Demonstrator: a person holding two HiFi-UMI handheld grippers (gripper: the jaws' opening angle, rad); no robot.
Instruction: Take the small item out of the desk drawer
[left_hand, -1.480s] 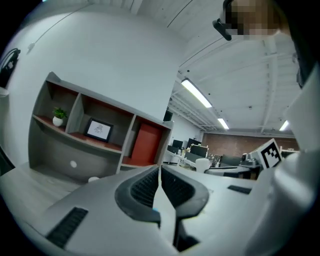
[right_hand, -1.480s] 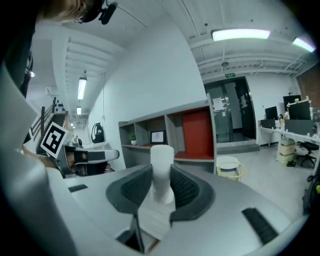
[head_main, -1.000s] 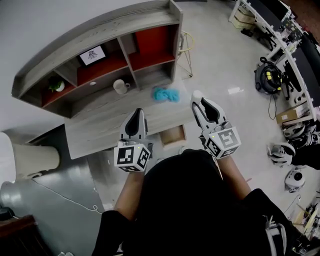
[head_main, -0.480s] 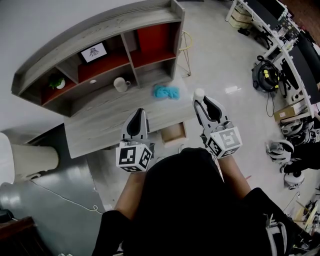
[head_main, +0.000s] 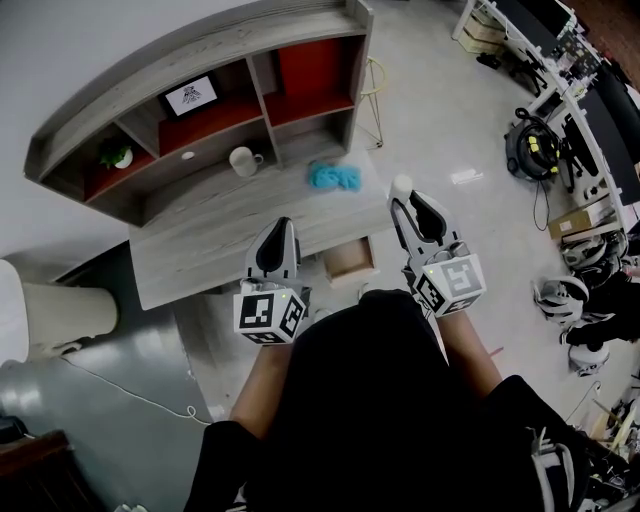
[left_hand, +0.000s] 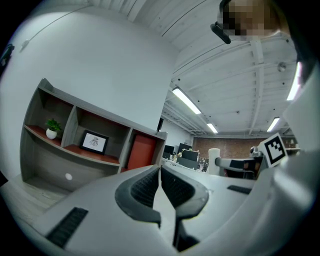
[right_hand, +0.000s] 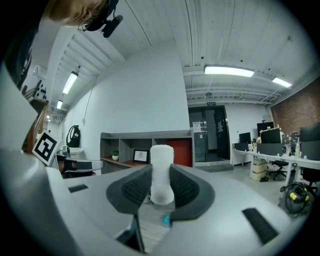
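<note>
The grey wooden desk (head_main: 215, 235) has its small drawer (head_main: 350, 258) pulled open at the front. Over the desk's right end, my right gripper (head_main: 406, 200) is shut on a small white cylinder (head_main: 401, 185). In the right gripper view the cylinder (right_hand: 161, 170) stands upright, pinched between the dark pads of the right gripper (right_hand: 161, 186). My left gripper (head_main: 277, 228) hovers at the desk's front edge, left of the drawer. Its pads meet with nothing between them in the left gripper view (left_hand: 160, 181).
A hutch (head_main: 200, 60) with red-backed shelves stands on the desk and holds a plant (head_main: 117, 155) and a framed picture (head_main: 190, 96). A white mug (head_main: 241, 160) and a blue cloth (head_main: 334, 177) lie on the desktop. A gold stool (head_main: 375, 85) stands behind the desk, with cluttered benches (head_main: 570, 90) at the right.
Both grippers have shifted slightly to the right and a little back from the desk, the right one still gripping the white cylinder. The drawer stays open.
</note>
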